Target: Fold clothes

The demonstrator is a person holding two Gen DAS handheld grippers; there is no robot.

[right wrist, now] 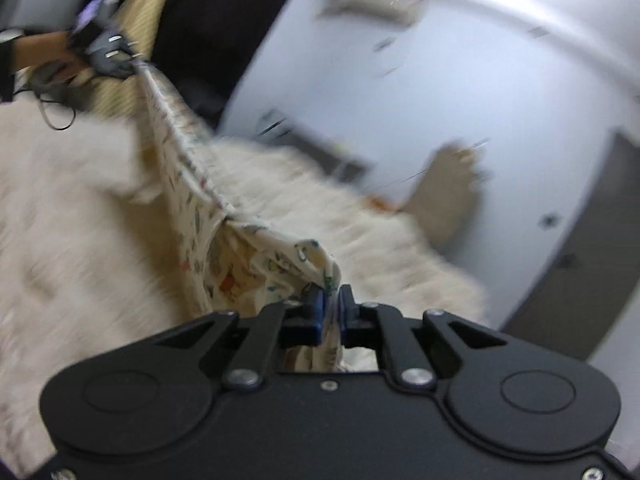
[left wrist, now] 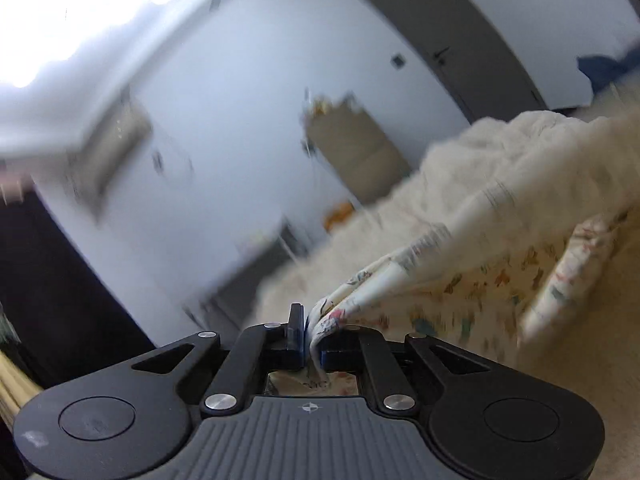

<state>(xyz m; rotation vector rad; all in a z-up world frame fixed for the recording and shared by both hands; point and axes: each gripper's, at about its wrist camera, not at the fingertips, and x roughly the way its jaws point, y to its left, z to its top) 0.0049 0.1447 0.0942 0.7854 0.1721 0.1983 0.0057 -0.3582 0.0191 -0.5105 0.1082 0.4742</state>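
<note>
A cream garment (left wrist: 472, 284) printed with small coloured figures is stretched in the air between both grippers, above a fluffy cream blanket (left wrist: 500, 160). My left gripper (left wrist: 310, 328) is shut on one corner of the garment, and its cloth bunches between the pads. My right gripper (right wrist: 330, 304) is shut on the opposite corner of the garment (right wrist: 224, 256). In the right wrist view the left gripper (right wrist: 108, 54) shows far off at the upper left, held by a hand, with the garment's taut edge running from it. Both views are blurred by motion.
The fluffy blanket (right wrist: 72, 232) covers the surface below. White walls, a grey door (left wrist: 472, 28), a beige box (left wrist: 360, 148) and an orange item (left wrist: 340, 212) lie beyond. A dark area (right wrist: 224, 20) and a striped beige surface sit behind the hand.
</note>
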